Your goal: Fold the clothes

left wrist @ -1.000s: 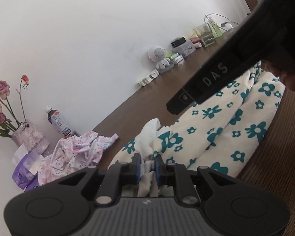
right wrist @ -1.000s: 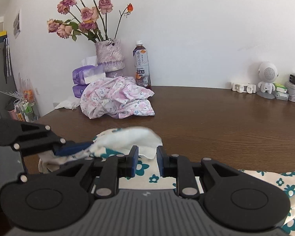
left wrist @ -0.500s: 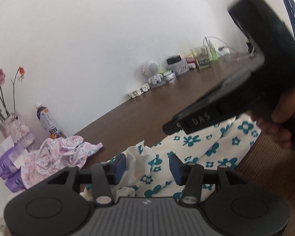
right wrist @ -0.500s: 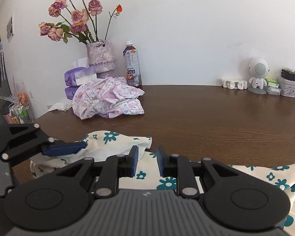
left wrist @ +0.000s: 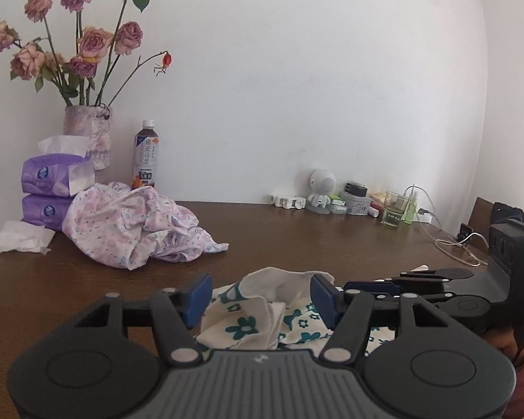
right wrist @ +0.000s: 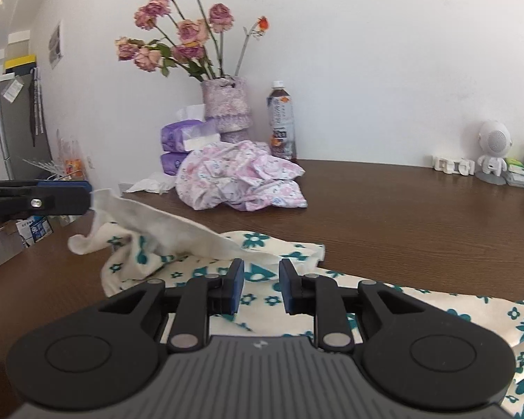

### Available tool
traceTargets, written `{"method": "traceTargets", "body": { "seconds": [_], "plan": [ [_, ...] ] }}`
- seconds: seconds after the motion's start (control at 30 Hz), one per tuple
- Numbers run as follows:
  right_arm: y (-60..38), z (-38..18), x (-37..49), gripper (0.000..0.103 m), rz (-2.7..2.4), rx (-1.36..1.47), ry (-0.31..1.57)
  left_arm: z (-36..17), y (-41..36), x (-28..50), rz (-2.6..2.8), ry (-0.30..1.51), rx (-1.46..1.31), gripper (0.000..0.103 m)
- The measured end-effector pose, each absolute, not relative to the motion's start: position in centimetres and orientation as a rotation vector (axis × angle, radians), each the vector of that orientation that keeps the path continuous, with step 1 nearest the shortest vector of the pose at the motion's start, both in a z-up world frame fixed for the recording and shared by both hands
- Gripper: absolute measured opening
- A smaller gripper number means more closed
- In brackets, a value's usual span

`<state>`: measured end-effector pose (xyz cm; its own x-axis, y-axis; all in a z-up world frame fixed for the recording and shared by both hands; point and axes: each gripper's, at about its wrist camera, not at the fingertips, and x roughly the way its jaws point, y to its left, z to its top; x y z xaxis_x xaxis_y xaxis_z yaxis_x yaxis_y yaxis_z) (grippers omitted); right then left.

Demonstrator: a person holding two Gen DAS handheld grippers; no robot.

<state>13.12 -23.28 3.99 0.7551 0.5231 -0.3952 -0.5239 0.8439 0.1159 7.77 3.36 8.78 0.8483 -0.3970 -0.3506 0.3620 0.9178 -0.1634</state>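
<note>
Left wrist: left hand-held gripper (left wrist: pixel 258 300) opening, floral garment (left wrist: pixel 241 328) loose between; bottle (left wrist: pixel 145 164) label unreadable.

Vase (left wrist: pixel 89 132): wilted pink roses (left wrist: pixel 87 43) — by the wall.
Tissue packs (left wrist: pixel 50 188): purple, stacked two high.
Bottle (left wrist: pixel 145 160): upright beside the vase.
Figurine (left wrist: pixel 320 190): white — clutter alongside.
Glass (left wrist: pixel 394 208): near cables.

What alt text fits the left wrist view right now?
The left gripper hovers with its jaws opening over a rumpled cream garment with teal flowers on a brown table, the cloth between the pads but not pinched. The right gripper reaches in from the right; a crumpled pink floral garment lies behind.
</note>
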Motion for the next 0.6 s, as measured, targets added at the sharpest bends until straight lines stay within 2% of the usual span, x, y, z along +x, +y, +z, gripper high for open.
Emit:
{"method": "traceTargets", "body": {
  "seconds": [0.13, 0.27, 0.47, 0.5, 0.53, 0.57, 0.6],
  "plan": [
    [-21.1, 4.8, 11.6, 0.027, 0.590, -0.068, 0.404, 8.6, 5.0, 6.8, -0.399, 0.383, -0.107, 0.061],
    [-20.1, 5.2, 11.0, 0.028, 0.618, -0.068, 0.424, 7.3, 6.6, 6.5, -0.405, 0.434, -0.120, 0.061],
    [-20.2, 5.7, 10.9, 0.028, 0.585, -0.016, 0.432, 6.0, 3.8, 7.7, -0.472, 0.463, 0.035, 0.061],
    [-20.4, 5.8, 10.8, 0.030, 0.576, -0.014, 0.430, 5.8, 2.9, 7.8, -0.460, 0.449, 0.092, 0.052],
    [-20.6, 5.9, 10.7, 0.032, 0.566, -0.012, 0.429, 5.7, 2.0, 8.0, -0.465, 0.440, 0.135, 0.019],
    [-20.9, 6.0, 10.6, 0.032, 0.557, -0.010, 0.427, 5.7, 1.2, 8.1, -0.469, 0.431, 0.179, 0.003],
    [-21.1, 6.1, 10.5, 0.032, 0.548, -0.008, 0.426, 5.6, 0.4, 8.2, -0.475, 0.423, 0.220, 0.003]
  ]
}}
